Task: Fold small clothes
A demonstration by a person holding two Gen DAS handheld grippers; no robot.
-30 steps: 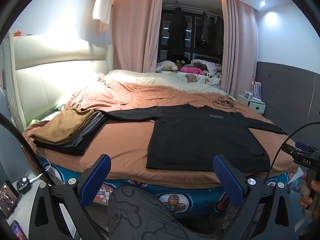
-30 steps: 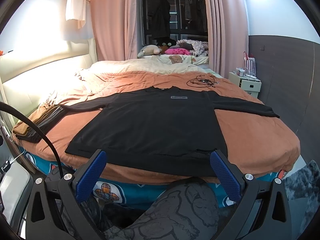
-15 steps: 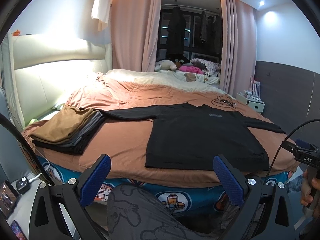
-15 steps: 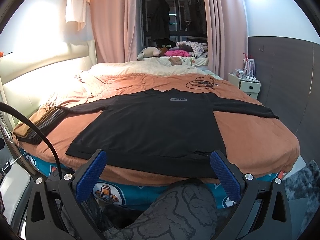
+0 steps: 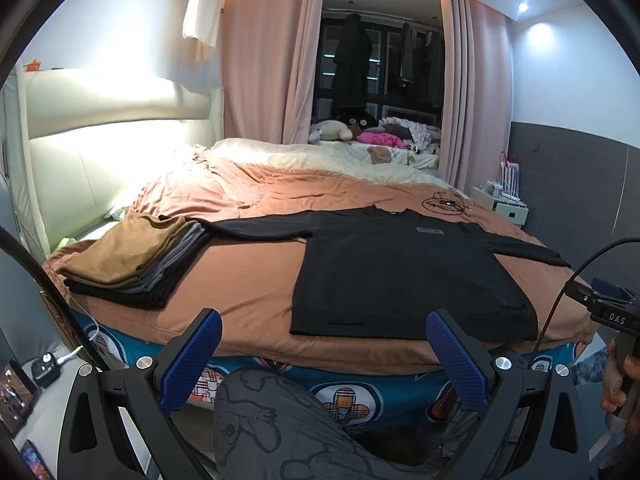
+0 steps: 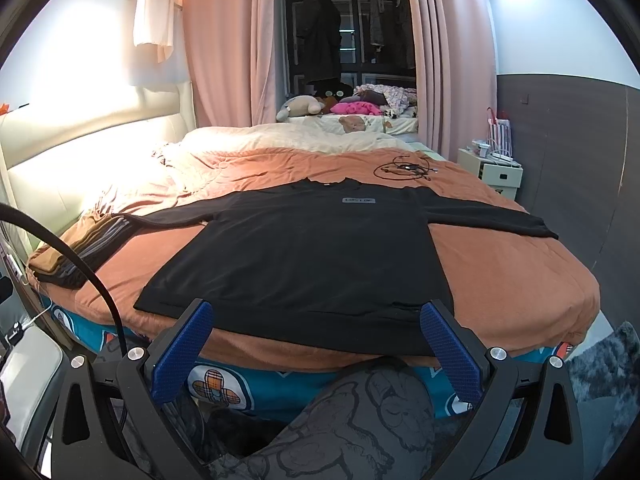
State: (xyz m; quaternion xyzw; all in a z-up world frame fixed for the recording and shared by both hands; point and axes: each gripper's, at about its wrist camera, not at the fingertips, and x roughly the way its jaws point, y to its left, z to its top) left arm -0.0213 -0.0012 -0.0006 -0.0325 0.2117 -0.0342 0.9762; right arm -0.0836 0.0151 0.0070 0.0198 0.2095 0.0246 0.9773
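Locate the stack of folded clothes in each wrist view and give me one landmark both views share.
Left wrist: the stack of folded clothes lies left of centre on the bed, brown piece on top, beside the black shirt's sleeve.
Right wrist: the stack sits at the far left edge, mostly cropped.
Shared landmark: the coiled black cable beyond the shirt's collar.

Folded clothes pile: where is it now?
In the left wrist view, the folded clothes pile sits at the bed's left near edge, left of the spread black shirt.

Both your wrist cameras sit low off bed foot edge, facing headward. Left view offset left; right view centred, nearer. Both share black shirt.
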